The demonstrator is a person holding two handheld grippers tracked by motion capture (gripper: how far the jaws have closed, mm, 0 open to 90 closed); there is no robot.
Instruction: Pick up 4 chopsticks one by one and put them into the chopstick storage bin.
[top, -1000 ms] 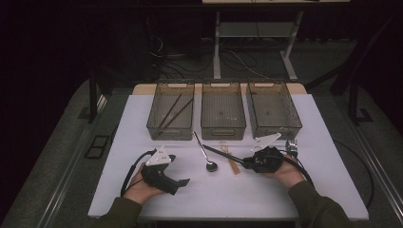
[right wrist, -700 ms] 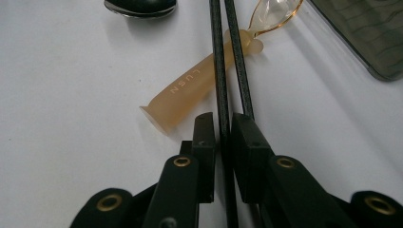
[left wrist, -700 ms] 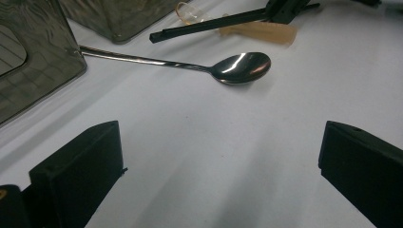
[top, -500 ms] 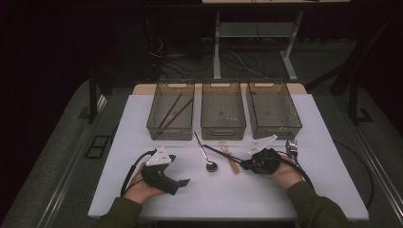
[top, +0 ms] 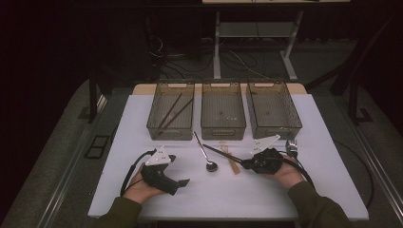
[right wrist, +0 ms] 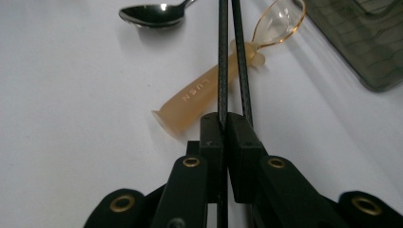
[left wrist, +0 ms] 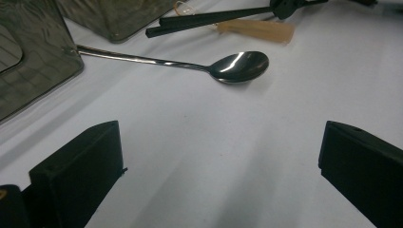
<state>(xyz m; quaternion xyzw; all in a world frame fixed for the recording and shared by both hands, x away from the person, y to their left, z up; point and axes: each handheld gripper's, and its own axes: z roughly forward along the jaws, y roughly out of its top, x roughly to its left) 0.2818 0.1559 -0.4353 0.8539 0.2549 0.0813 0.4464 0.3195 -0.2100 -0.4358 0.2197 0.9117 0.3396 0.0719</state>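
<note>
we see a white bench (top: 142, 118) from above, with three smoky plastic bins in a row at its far side; we place everything else by the middle bin (top: 223, 111). our right gripper (top: 244, 164) sits in front of the middle bin and a little to its right, with its jaws pressed shut on a pair of black chopsticks (right wrist: 233, 57). the sticks run from the jaws back toward the front of the middle bin, lying low over the bench. in the right gripper view one stick sits right in the seam between the jaws, while the other runs just beside it; we cannot tell whether that second stick is pinched as firmly. under the sticks lies a small amber spoon (right wrist: 209, 90) with a clear bowl, and a steel spoon (top: 205, 153) lies in front of the middle bin, toward its left. the bin to the left of the middle bin (top: 170, 111) already holds dark chopsticks, so we judge that these belong there. our left gripper (top: 183, 183) rests well in front of that left bin, jaws wide apart and holding nothing. to do this step well, we should keep the squeeze steady, lift straight up so the tips clear the amber spoon without dragging it, keep the pair level so the looser stick does not slide out, then carry it over the left bin's rim before letting go.
</note>
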